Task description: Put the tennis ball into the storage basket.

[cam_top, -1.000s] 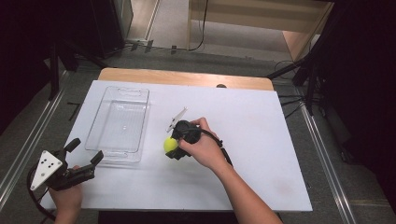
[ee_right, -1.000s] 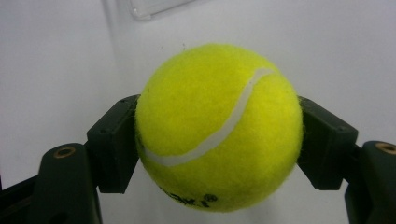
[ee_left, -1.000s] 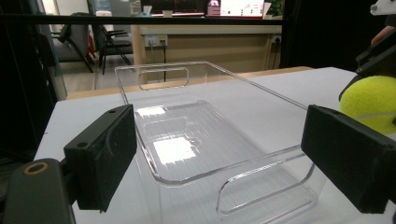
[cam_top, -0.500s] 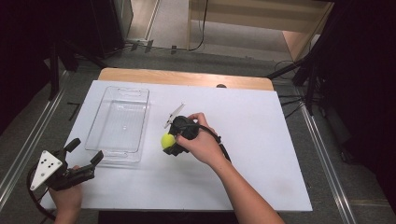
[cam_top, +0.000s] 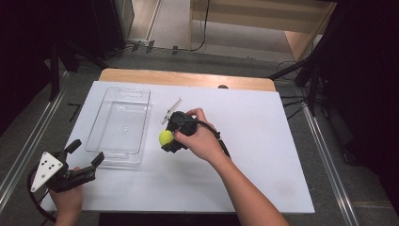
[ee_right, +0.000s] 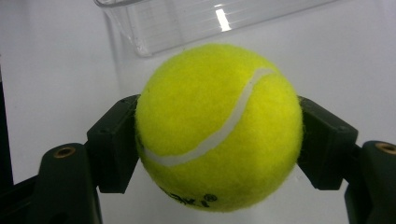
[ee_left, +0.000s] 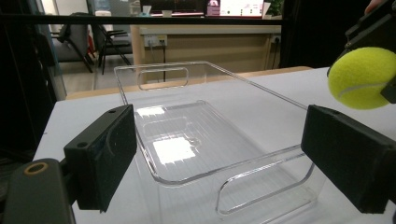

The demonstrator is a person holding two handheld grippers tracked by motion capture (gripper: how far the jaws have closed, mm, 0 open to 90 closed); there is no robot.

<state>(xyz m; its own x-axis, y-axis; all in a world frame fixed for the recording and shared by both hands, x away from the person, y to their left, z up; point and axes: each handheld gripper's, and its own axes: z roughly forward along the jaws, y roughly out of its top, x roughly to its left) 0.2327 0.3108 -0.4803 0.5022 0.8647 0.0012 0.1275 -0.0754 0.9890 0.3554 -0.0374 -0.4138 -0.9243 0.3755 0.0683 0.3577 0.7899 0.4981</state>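
A yellow tennis ball (cam_top: 165,137) (ee_right: 219,126) (ee_left: 362,78) is clamped between the jaws of my right gripper (cam_top: 168,138) (ee_right: 219,140), held just above the white table right of the clear plastic tray (cam_top: 120,123). The pads press on both sides of the ball. My left gripper (cam_top: 85,153) (ee_left: 233,158) rests at the table's near left corner, open and empty, its jaws pointed at the tray's near end (ee_left: 261,179). The tray (ee_right: 210,23) is empty, and its near edge shows above the ball in the right gripper view.
The white table top (cam_top: 244,155) lies on a wooden bench whose far edge (cam_top: 188,77) shows beyond it. Dark stands and cables surround the table on a grey floor. Bare table stretches right of the right hand.
My right gripper has carried the ball slightly up and toward the tray's right wall. The left gripper has stayed put.
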